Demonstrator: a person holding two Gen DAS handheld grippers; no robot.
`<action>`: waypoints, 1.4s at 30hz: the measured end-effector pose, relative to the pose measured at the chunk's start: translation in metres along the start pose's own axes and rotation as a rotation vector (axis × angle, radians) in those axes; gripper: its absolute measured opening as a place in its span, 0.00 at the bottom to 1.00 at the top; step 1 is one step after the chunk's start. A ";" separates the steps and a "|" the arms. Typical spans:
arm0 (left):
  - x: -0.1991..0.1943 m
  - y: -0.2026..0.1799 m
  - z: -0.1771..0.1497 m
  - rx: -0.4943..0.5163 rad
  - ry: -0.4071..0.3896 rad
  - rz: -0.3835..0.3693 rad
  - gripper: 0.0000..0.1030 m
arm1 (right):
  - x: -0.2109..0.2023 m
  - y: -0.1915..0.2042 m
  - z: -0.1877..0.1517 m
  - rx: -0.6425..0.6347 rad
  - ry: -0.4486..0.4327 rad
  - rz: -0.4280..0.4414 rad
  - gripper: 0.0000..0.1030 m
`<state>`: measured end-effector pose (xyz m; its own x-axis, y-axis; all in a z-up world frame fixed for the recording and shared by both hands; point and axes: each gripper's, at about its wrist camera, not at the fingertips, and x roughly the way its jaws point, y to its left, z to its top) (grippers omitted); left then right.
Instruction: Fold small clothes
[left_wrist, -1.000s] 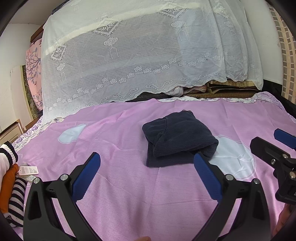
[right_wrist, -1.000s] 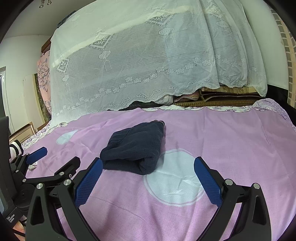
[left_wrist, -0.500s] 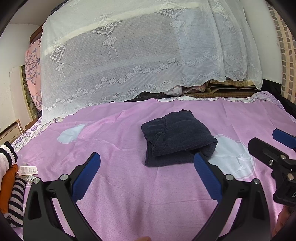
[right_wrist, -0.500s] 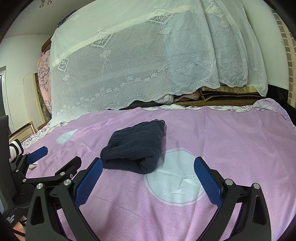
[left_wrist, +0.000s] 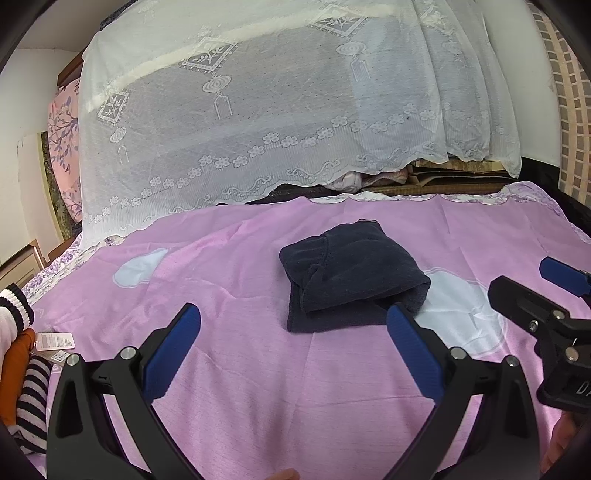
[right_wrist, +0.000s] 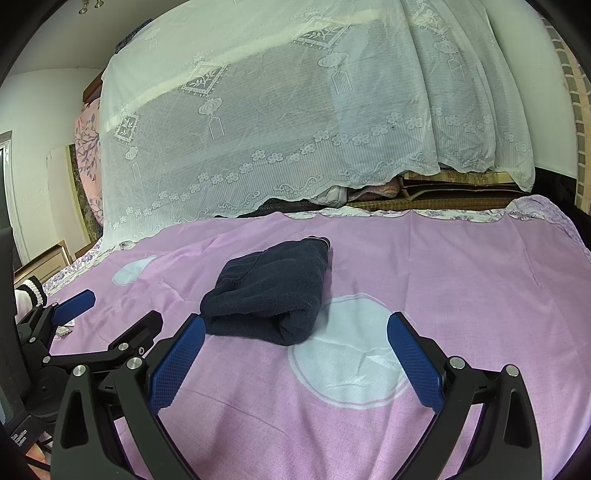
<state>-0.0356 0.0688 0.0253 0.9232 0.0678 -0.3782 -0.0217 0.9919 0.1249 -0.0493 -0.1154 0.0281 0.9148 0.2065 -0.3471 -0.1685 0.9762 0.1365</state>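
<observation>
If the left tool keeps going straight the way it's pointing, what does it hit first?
Probably the folded navy garment, lying just ahead between the open left tool's tips, slightly right of centre. If the tool rides low, the pink bedsheet may come first; depth is unclear.

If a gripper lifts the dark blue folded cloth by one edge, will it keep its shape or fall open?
The dark blue folded garment looks like soft, thick knit, so it would probably sag and unfold if lifted by one edge. It lies in loose layers on the pink sheet; a push would likely bunch it.
</observation>
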 end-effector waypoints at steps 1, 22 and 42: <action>0.000 0.000 0.000 0.001 0.000 0.000 0.96 | 0.000 0.000 0.001 0.000 0.000 0.000 0.97; 0.000 -0.003 -0.001 0.007 0.001 0.001 0.96 | 0.000 0.001 0.000 0.001 0.001 0.000 0.97; 0.000 -0.004 -0.001 0.009 0.001 0.003 0.96 | 0.001 0.002 -0.003 -0.004 0.005 0.002 0.97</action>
<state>-0.0358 0.0645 0.0241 0.9229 0.0709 -0.3785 -0.0210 0.9907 0.1344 -0.0501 -0.1134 0.0252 0.9128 0.2084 -0.3512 -0.1714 0.9761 0.1337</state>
